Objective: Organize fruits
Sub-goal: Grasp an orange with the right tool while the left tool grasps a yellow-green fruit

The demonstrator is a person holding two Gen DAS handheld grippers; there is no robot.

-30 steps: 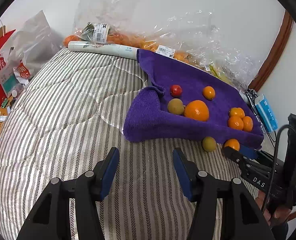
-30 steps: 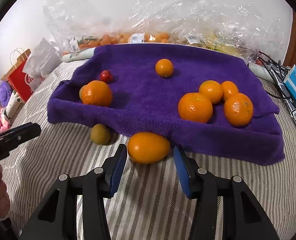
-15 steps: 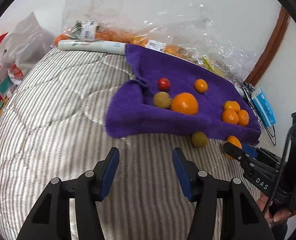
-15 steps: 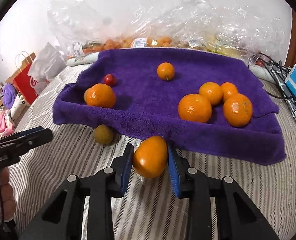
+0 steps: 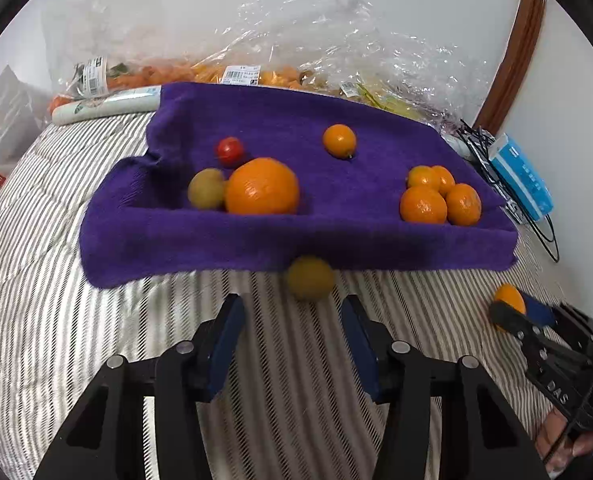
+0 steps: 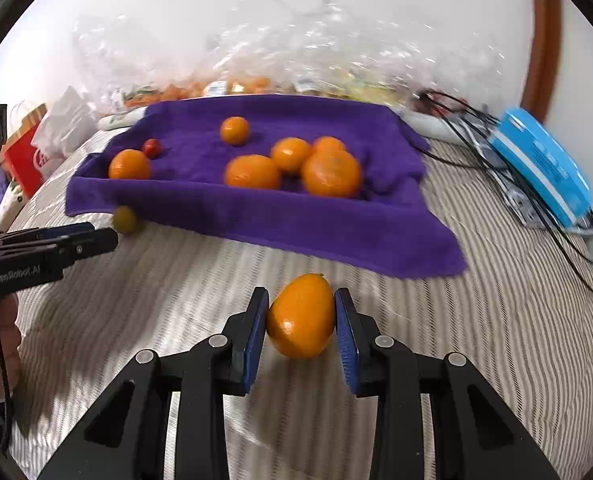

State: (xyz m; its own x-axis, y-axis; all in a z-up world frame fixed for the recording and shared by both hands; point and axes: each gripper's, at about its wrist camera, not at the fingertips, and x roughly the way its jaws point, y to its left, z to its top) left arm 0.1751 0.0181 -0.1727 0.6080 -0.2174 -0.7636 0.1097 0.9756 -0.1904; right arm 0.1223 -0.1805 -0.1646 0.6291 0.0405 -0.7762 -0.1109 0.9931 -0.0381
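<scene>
My right gripper (image 6: 301,322) has clamped the oval orange fruit (image 6: 301,316) and lifted it back off the striped bedcover (image 6: 176,300), clear of the purple towel (image 6: 336,232) at 12 o'clock. My left gripper (image 5: 292,334) has swung in, jaws spread and empty, on the greenish fruit (image 5: 310,278) at 12 o'clock against the towel's edge, so I judge that one goes next.

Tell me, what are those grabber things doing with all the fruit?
Someone is sorting fruit on a bed. The right gripper is squeezing an oval orange fruit. The left gripper is open, pointing at a greenish fruit on the striped bedspread, right beside the purple towel. Other oranges sit on the towel.
</scene>
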